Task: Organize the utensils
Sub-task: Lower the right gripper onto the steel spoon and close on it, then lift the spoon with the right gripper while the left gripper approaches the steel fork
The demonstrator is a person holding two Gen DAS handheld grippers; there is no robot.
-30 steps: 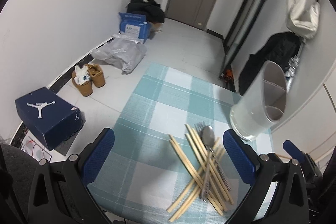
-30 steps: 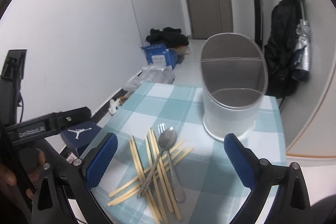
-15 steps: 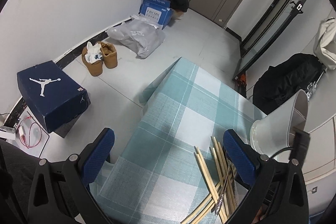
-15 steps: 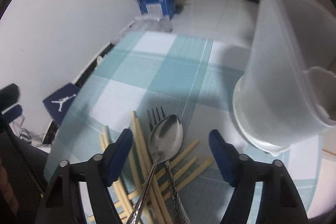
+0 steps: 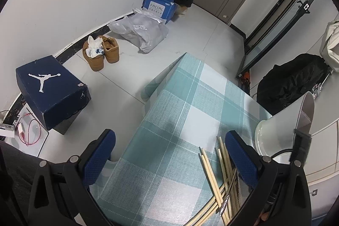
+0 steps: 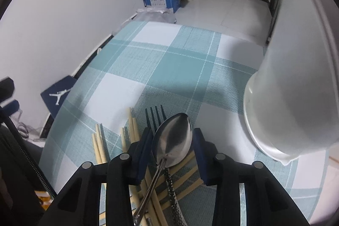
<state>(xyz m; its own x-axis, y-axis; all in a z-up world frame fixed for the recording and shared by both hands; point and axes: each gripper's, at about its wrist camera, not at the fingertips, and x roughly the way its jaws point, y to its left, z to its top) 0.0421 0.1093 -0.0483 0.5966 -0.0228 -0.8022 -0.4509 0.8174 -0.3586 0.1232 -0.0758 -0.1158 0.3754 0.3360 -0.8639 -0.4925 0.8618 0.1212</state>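
Your right tongs (image 6: 172, 146) are closing about the spoon (image 6: 172, 139), whose bowl sits between the pads atop the chopsticks (image 6: 131, 130) and the fork (image 6: 155, 115) on the surface (image 6: 169, 60); whether the pads touch the bowl yet cannot be told, so treat it as not yet held. The holder (image 6: 296, 77) stands just beside the pile to the right, upright and near enough to knock. Your left tongs (image 5: 169, 156) stand open and empty over the near edge of the surface. Recommendation: a bowl is a slippery, curved hold, so finish the squeeze squarely and lift slowly; keep the pads clear of the fork beneath; tip the handle downward before lowering into a compartment.
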